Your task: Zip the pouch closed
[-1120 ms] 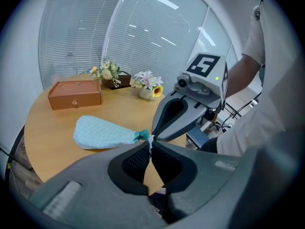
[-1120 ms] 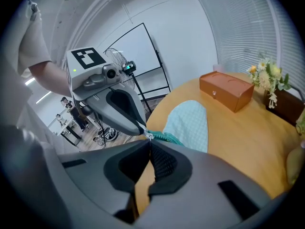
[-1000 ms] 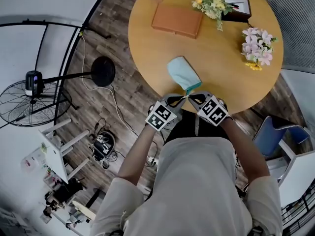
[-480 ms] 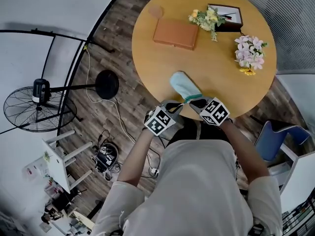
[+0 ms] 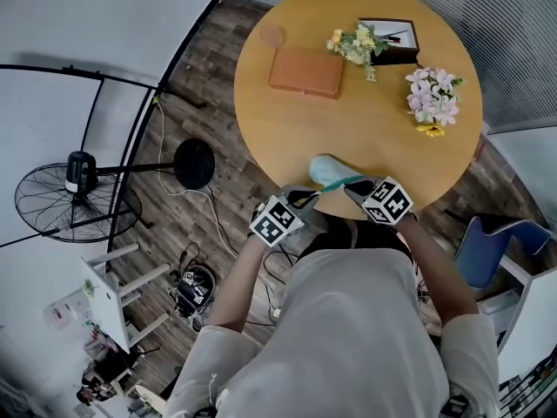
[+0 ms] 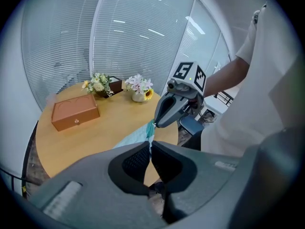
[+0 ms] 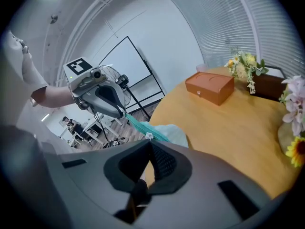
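Observation:
A pale teal pouch point(image 5: 329, 171) hangs between both grippers above the near edge of the round wooden table point(image 5: 287, 129). My left gripper point(image 5: 306, 198) is shut on the pouch's end by its zipper band point(image 6: 150, 128). From the left gripper view the pouch point(image 6: 132, 136) runs out to the right gripper point(image 6: 172, 107). My right gripper point(image 5: 352, 186) is shut at the small white zipper pull point(image 7: 148, 136), with the teal zipper band point(image 7: 136, 124) stretched across to the left gripper point(image 7: 103, 96). The pouch body point(image 7: 169, 132) sags behind it.
On the table's far side lie a brown box point(image 5: 306, 70), a yellow flower sprig point(image 5: 352, 43), a dark frame point(image 5: 393, 35) and a pink bouquet point(image 5: 429, 94). A floor fan point(image 5: 74, 192) stands left, a blue chair point(image 5: 487, 240) right.
Both grippers rose together with the pouch and drew it toward the table's near edge. The pouch now lies less on the table and looks shorter.

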Demonstrator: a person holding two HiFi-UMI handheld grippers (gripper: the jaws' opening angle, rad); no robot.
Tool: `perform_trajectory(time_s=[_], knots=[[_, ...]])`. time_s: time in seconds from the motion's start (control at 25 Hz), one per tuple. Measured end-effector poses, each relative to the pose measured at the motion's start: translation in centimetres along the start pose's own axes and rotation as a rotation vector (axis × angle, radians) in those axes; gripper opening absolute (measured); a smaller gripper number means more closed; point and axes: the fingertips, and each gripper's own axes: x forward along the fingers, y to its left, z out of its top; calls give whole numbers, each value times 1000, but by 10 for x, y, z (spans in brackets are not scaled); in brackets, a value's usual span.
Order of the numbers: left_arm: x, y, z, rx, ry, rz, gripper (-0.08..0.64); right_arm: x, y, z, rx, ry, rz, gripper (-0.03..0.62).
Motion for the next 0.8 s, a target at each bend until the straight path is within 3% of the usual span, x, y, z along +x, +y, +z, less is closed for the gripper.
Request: perform_trajectory(time_s=[0.8], knots=[[-22,3,2,-117,-50,82,26,-57,-44,-22,9,-23,-72,5]])
